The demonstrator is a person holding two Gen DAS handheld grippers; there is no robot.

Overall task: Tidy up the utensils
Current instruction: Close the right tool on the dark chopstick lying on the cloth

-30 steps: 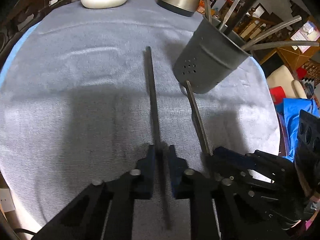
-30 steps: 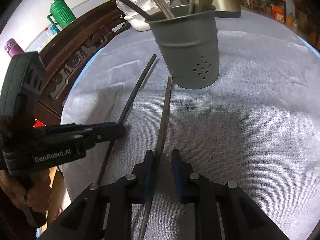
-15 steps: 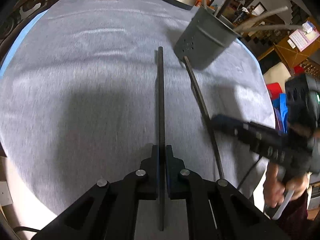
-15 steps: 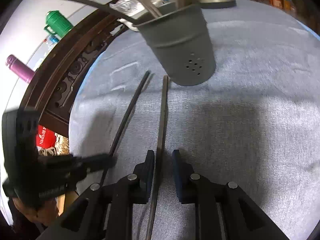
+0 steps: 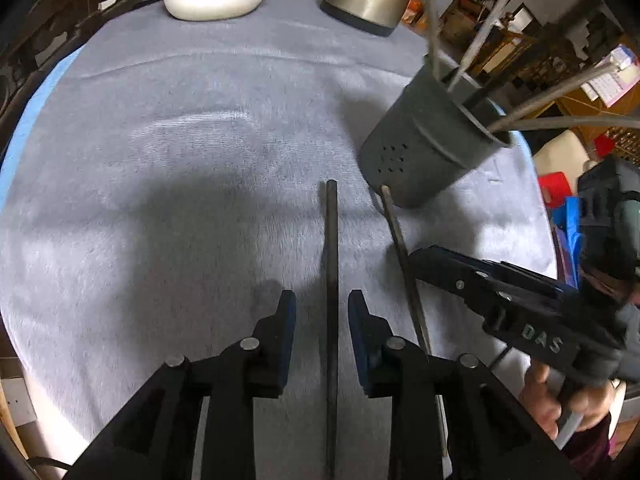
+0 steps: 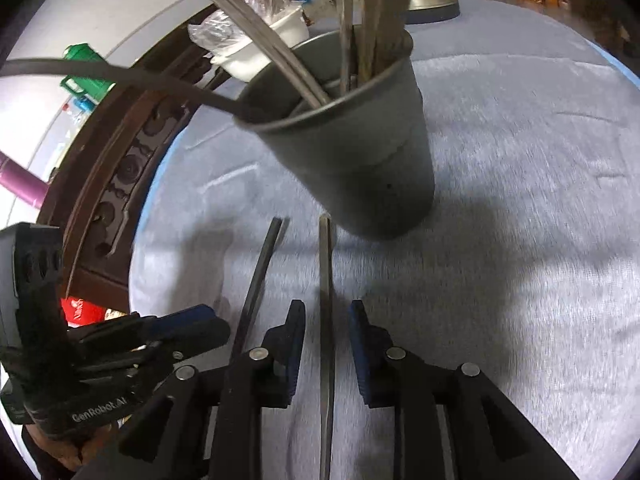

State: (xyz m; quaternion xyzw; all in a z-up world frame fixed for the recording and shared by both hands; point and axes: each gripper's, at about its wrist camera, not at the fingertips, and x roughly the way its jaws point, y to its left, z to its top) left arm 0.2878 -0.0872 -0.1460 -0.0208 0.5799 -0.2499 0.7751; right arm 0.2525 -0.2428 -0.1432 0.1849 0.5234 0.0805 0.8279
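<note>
Grey perforated metal holder (image 5: 424,148), one o'clock: several utensils inside. Two dark slim rods (image 5: 331,280) (image 6: 326,320) outstanding, between my left claw (image 5: 322,316) and right claw (image 6: 326,320), both opening, ungripped.

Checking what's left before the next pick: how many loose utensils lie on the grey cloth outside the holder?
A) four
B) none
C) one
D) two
D: a dark stick and a thinner metal stick lie side by side on the cloth, just short of the grey holder.
</note>
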